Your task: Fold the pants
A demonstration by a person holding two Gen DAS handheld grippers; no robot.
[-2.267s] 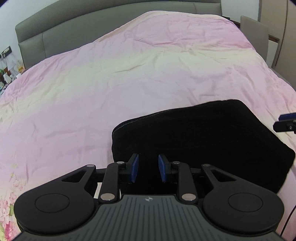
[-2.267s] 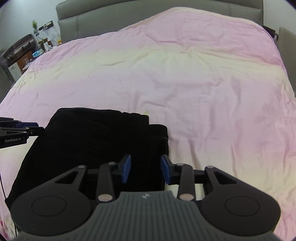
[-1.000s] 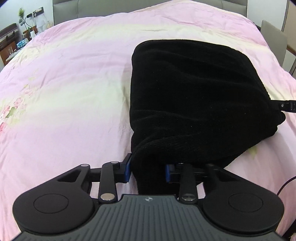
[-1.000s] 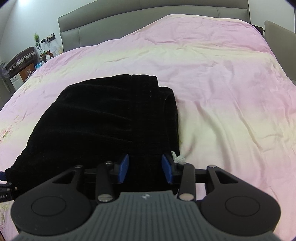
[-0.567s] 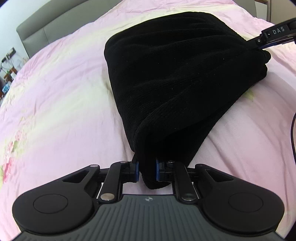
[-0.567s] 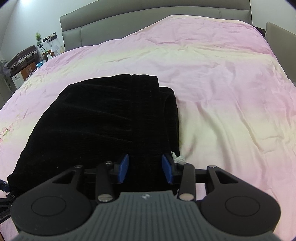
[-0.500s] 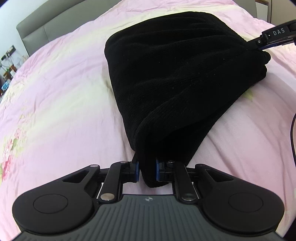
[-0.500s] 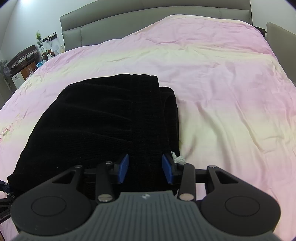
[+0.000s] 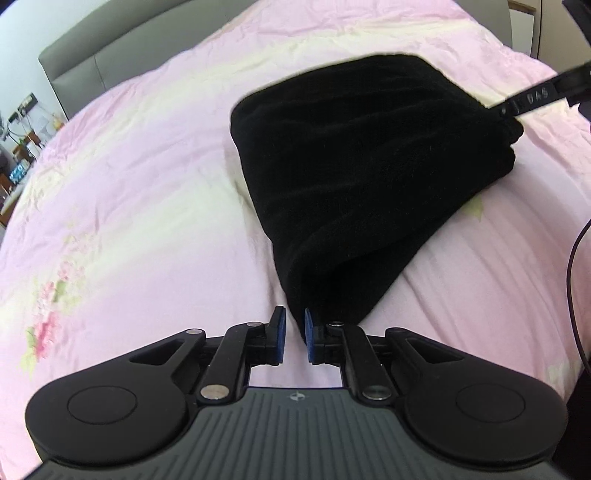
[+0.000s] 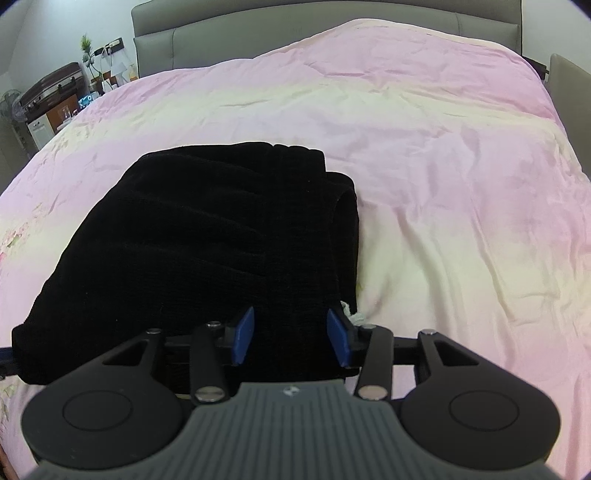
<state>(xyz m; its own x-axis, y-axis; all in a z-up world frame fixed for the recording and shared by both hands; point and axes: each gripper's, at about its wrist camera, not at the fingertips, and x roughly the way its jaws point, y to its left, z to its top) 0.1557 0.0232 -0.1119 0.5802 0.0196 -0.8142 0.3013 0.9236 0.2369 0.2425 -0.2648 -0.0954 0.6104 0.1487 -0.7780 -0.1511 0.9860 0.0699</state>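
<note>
Black knit pants (image 9: 362, 177), folded into a thick bundle, lie on the pink and cream duvet (image 9: 140, 177), which we take as our landmark; the bundle sits on its near half, well short of the grey upholstered headboard (image 10: 317, 26) beyond its far edge. Our left gripper (image 9: 291, 332) hovers over the duvet at the bundle's near corner, blue pads (image 9: 279, 334) parted by a narrow gap with only pink cloth showing between them; the corner lies just beyond the tips, not held. Our right gripper (image 10: 290, 334) sits at the opposite end of the bundle, pads (image 10: 243, 334) set wide, black fabric lying between them without being pinched. White drawstring (image 10: 352, 314) peeks out beside its right pad. In the left view, that gripper's black finger (image 9: 535, 98) touches the bundle's far corner. Floral print (image 9: 44, 317) marks the duvet's left side. Cluttered nightstand (image 10: 51, 107) stands off the duvet's far left corner.
</note>
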